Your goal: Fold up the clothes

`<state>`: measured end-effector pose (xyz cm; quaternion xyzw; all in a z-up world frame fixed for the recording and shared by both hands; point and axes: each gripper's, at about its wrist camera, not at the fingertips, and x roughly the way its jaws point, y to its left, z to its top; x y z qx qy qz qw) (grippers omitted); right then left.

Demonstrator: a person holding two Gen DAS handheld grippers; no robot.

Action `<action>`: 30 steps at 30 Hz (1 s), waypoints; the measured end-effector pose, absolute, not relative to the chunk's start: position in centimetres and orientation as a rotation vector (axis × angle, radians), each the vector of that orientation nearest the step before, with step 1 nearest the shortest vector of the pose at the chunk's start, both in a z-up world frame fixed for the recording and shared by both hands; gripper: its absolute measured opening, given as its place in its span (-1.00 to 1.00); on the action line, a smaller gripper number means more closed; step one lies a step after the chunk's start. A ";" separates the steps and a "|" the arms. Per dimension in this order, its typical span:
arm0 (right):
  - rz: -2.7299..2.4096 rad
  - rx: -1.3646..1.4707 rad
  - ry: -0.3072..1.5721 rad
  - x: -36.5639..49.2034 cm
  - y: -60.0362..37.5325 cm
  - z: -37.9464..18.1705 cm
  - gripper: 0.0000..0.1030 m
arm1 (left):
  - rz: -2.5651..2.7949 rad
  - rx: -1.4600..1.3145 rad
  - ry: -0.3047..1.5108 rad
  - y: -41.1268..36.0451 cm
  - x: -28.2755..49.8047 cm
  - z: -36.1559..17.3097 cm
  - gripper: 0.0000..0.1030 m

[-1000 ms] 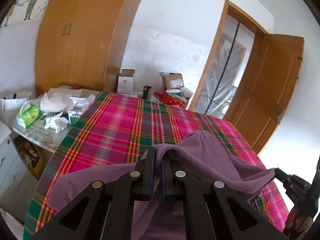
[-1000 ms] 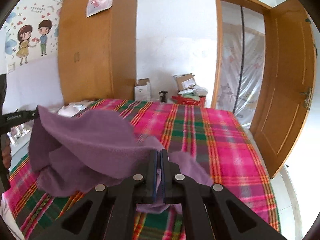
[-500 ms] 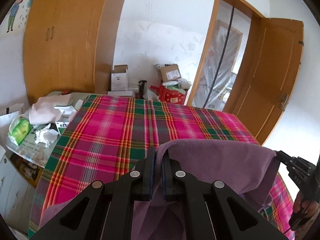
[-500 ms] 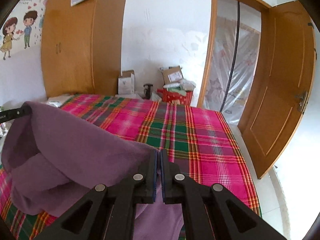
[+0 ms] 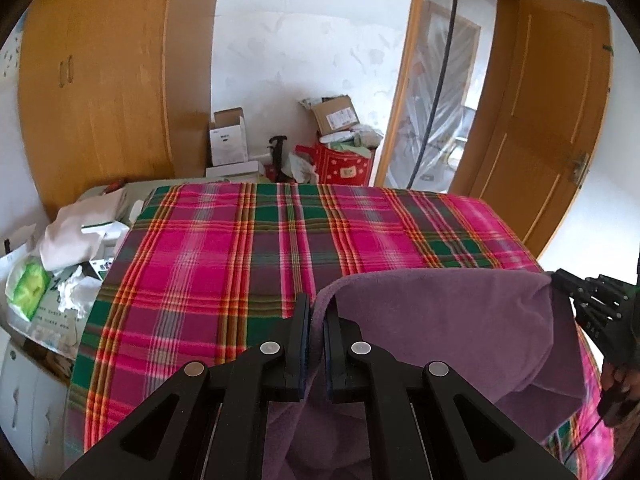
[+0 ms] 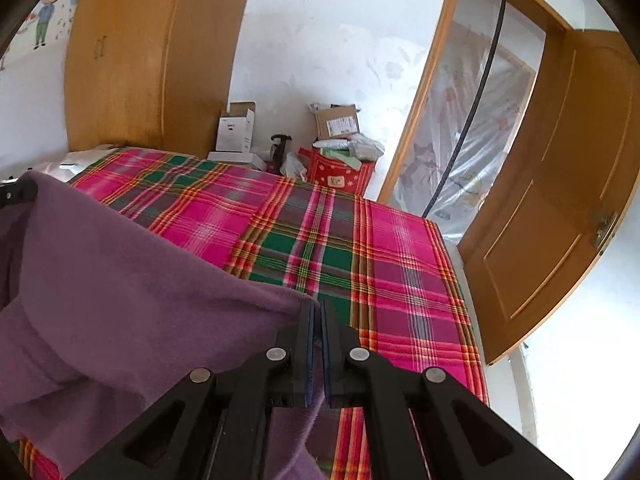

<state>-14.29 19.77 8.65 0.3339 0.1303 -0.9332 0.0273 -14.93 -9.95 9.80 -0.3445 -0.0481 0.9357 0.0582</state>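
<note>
Judging by its drape, the purple garment (image 5: 440,320) was soft, light and limp, a fleecy knit that sagged under its own weight and would have slumped wherever it was left unsupported; it was neither slippery nor fragile, and its napped face probably clung well to rubber pads. The sensible places to take hold were the two ends of one edge, and that was where it was held: the left gripper (image 5: 316,344) was clamped on the cloth at its left end, a thin fold pinched between the nearly closed jaws, and the right gripper (image 6: 318,346) was clamped the same way on the right end. The garment hung between the two tools above the near part of the plaid bedspread (image 5: 260,248), its top edge stretched fairly taut while the rest drooped in loose folds towards the near side. It was a plain, dusty purple with a matt, slightly fuzzy surface and no visible print, buttons or seams; what kind of garment it was could not be told.
</note>
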 end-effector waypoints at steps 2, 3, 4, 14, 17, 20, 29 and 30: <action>-2.895 1.045 0.409 -15.3 20.0 8.5 -0.94 | 2.825 -1.053 -0.165 -9.9 -15.9 9.6 -0.89; -2.899 1.050 0.416 -15.7 20.0 8.4 -0.94 | 2.818 -1.059 -0.175 -9.9 -16.4 9.5 -0.89; -2.903 1.055 0.423 -16.2 20.1 8.3 -0.94 | 2.814 -1.067 -0.182 -9.9 -16.9 9.3 -0.89; -2.867 1.153 0.514 -19.6 20.0 6.4 -0.93 | 2.781 -1.134 -0.240 -9.5 -20.5 7.5 -0.89; -2.853 1.182 0.499 -19.9 20.2 5.8 -0.93 | 2.761 -1.151 -0.195 -9.3 -20.8 7.3 -0.77; -2.849 1.183 0.443 -19.5 20.4 6.1 -0.92 | 2.737 -1.139 -0.214 -9.9 -20.2 7.6 -0.63; -2.909 1.111 0.330 -15.2 21.3 8.9 -0.72 | 2.750 -0.995 -0.302 -12.6 -14.5 11.2 -0.33; -2.912 1.094 0.315 -14.6 21.4 9.4 -0.72 | 2.750 -0.993 -0.321 -13.0 -13.6 11.3 -0.33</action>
